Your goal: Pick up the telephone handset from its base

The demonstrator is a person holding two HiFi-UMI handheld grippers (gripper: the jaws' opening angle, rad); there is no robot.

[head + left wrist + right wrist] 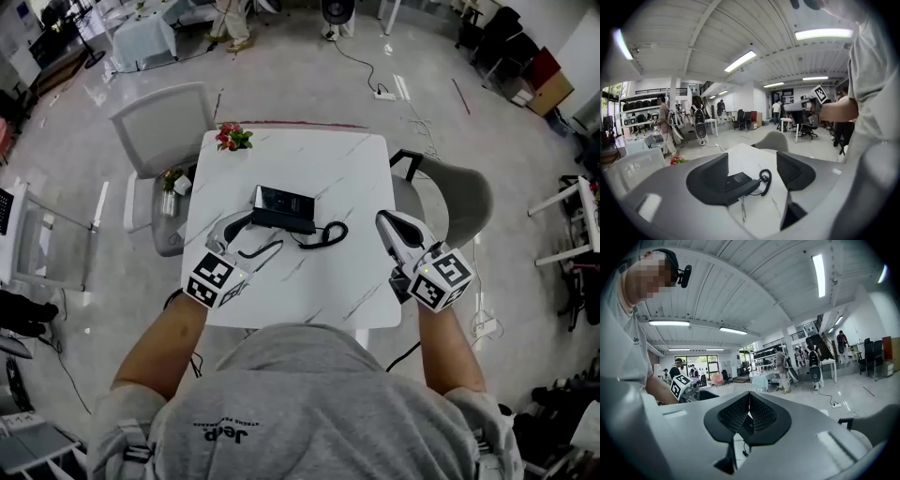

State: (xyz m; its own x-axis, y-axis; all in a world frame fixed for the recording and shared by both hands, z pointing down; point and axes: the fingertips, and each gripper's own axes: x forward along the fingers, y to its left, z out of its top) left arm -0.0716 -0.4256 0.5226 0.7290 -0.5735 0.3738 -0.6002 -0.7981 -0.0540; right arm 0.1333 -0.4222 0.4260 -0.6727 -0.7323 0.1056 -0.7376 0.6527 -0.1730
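A black telephone [284, 202] lies in the middle of the white marble table [347, 159], its handset [281, 223] resting along the near side of the base. A coiled cord [325, 234] curls off to the right. My left gripper [253, 234] is open at the phone's left near corner. In the left gripper view the telephone [740, 182] and cord [765, 177] show between the spread jaws of the left gripper [752, 171], not gripped. My right gripper [384, 221] hovers right of the cord. In its own view the right gripper [749, 411] is shut, with nothing held.
Red flowers [232, 137] sit at the table's far left corner. A white chair [159, 122] stands far left and a grey chair [459, 197] right of the table. A stool with a small plant [172, 180] is on the left. People walk in the background.
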